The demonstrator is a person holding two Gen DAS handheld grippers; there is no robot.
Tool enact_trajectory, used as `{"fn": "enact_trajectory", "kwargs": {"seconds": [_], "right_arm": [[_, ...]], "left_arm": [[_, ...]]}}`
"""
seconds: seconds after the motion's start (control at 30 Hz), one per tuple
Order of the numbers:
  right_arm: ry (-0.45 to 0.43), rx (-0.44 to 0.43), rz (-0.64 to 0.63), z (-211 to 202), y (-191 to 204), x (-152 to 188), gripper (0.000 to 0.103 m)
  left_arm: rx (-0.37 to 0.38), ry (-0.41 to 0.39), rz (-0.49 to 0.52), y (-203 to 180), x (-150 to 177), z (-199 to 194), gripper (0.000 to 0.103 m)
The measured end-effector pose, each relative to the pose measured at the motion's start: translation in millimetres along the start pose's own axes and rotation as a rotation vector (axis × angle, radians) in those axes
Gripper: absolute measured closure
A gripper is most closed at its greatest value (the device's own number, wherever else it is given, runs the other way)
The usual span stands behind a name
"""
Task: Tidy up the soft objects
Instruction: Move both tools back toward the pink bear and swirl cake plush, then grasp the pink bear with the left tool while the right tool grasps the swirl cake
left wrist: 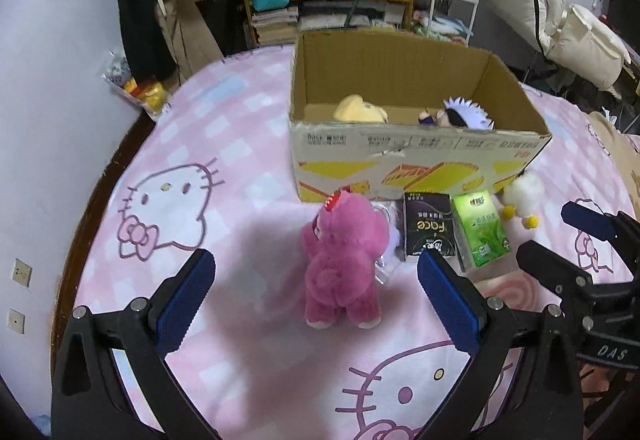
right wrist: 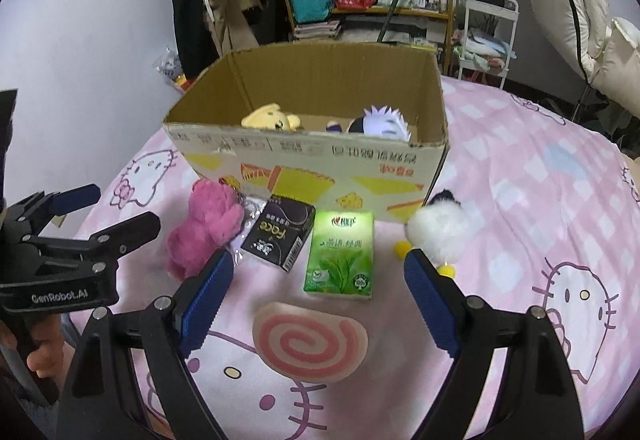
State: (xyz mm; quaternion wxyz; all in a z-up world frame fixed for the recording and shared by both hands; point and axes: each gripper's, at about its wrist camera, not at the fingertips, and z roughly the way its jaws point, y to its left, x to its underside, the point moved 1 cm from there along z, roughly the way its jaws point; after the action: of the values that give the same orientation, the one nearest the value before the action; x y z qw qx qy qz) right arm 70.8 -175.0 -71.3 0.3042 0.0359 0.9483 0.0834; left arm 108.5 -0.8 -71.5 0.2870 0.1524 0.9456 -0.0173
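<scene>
A: Left gripper [left wrist: 316,300]?
B: Fingers spread wide, holding nothing, hovering over the bed [left wrist: 224,143]. The pink plush [left wrist: 344,260] stands between them, no contact.

A: Right gripper [right wrist: 318,296]?
B: Also wide apart, nothing held. The green tissue pack [right wrist: 340,254] lies flat just ahead, between the fingers, not touching.

A: Layout on the bed?
B: Cardboard box [right wrist: 320,163] toward the far edge, open top. Inside it a yellow plush [right wrist: 272,117] on the left, and a doll with white spiky hair [right wrist: 380,121] on the right. Along the box's near wall, left to right: pink plush, black tissue pack [right wrist: 278,236], green tissue pack, white fluffy plush [right wrist: 438,228] with yellow feet at the box's near right corner.

A: Touching?
B: Black pack sits just beside the green one; a clear plastic bit lies between the pink plush and the black pack. Cannot tell if the white plush touches the box.

A: Anything else?
B: A pink swirl cushion [right wrist: 310,344] lies near the right gripper, on the near side of the green pack.
</scene>
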Motion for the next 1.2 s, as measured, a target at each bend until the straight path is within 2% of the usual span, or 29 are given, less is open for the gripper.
{"fn": "enact_trajectory", "kwargs": {"seconds": [0.33,0.43,0.73,0.8,0.83,0.87,0.9,0.93,0.97,1.07,1.2], "right_arm": [[0.089,-0.014,-0.004,22,0,8,0.012],[0.102,0.017,-0.034,30,4,11,0.012],[0.252,0.006,-0.032,59,4,23,0.012],[0.269,-0.006,-0.006,62,-1,24,0.02],[0.284,-0.02,0.009,63,-4,25,0.029],[0.295,-0.039,0.024,65,-6,26,0.038],[0.309,-0.057,0.038,66,-8,26,0.039],[0.31,-0.052,0.033,66,-8,27,0.045],[0.309,-0.05,0.022,65,-7,28,0.051],[0.296,-0.047,-0.003,63,-2,29,0.063],[0.25,-0.035,-0.035,52,3,27,0.068]], "left_arm": [[0.059,0.135,-0.001,-2,-1,44,0.003],[0.055,0.174,0.004,-3,-1,58,0.003],[0.053,0.267,0.043,-7,-2,94,0.003],[0.065,0.277,0.039,-7,-1,99,0.006],[0.071,0.283,0.037,-7,-1,101,0.01],[0.077,0.289,0.035,-7,0,103,0.024],[0.084,0.301,0.032,-6,0,105,0.038],[0.099,0.312,0.024,-5,2,107,0.042],[0.129,0.315,0.011,-4,3,107,0.051],[0.129,0.294,0.008,-3,1,102,0.056],[0.127,0.245,-0.011,-1,3,83,0.057]]}}
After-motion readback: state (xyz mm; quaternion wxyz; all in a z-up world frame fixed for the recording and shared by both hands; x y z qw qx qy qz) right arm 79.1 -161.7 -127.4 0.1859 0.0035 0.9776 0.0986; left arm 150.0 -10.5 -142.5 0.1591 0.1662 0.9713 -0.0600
